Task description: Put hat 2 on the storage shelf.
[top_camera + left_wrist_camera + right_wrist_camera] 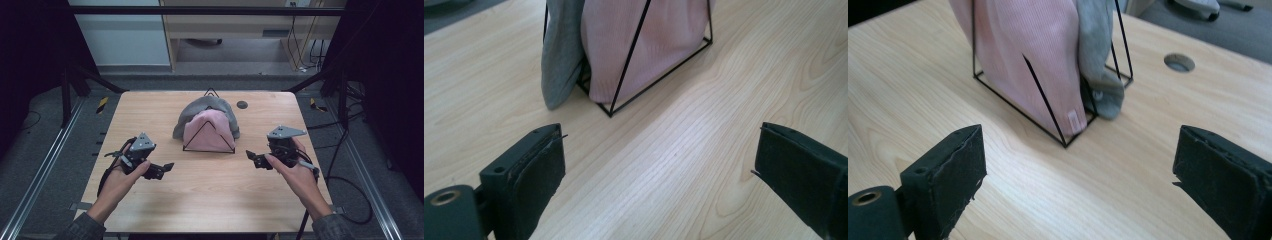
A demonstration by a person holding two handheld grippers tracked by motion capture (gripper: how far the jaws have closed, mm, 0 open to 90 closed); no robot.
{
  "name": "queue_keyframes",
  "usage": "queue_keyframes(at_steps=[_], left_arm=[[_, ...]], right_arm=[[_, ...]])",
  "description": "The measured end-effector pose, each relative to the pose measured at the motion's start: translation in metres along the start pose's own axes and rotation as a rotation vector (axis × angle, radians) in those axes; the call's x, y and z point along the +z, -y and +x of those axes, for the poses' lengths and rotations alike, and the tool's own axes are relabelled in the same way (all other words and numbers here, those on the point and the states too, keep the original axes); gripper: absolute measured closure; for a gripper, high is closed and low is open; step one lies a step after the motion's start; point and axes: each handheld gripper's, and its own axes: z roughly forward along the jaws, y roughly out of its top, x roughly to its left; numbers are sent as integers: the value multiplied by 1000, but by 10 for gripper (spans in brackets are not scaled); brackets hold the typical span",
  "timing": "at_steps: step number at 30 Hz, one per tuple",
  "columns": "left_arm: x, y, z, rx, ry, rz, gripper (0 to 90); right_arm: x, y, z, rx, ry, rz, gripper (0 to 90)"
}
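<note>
A black wire rack (208,137) stands at the middle of the wooden table (200,195). A pink cloth (208,131) hangs over its front and a grey cloth (200,109) is draped behind it. The left gripper view has the pink cloth (644,45) and grey cloth (561,55) just beyond my open jaws. My left gripper (165,169) hovers over the table left of the rack, open and empty. My right gripper (252,157) is right of the rack, also open and empty, facing the pink cloth (1028,55) and grey cloth (1100,65).
A round cable hole (242,104) sits in the table behind the rack's right side. Black frame posts stand at both far corners, and cables (345,190) trail off the right edge. Bare wood lies in front of the rack.
</note>
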Motion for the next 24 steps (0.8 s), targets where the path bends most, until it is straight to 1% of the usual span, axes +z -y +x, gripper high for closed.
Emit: queue_keyframes(at_steps=[3,12,17,24], left_arm=[[4,7,0,3,-10,17,55],[17,22,0,16,0,70,53],[26,32,-1,22,6,98,53],[39,48,-2,15,17,136,54]], right_arm=[[3,11,-3,14,4,20,75],[14,37,-11,48,7,69,82],[21,49,-13,58,5,92,83],[29,61,-12,70,-4,126,83]])
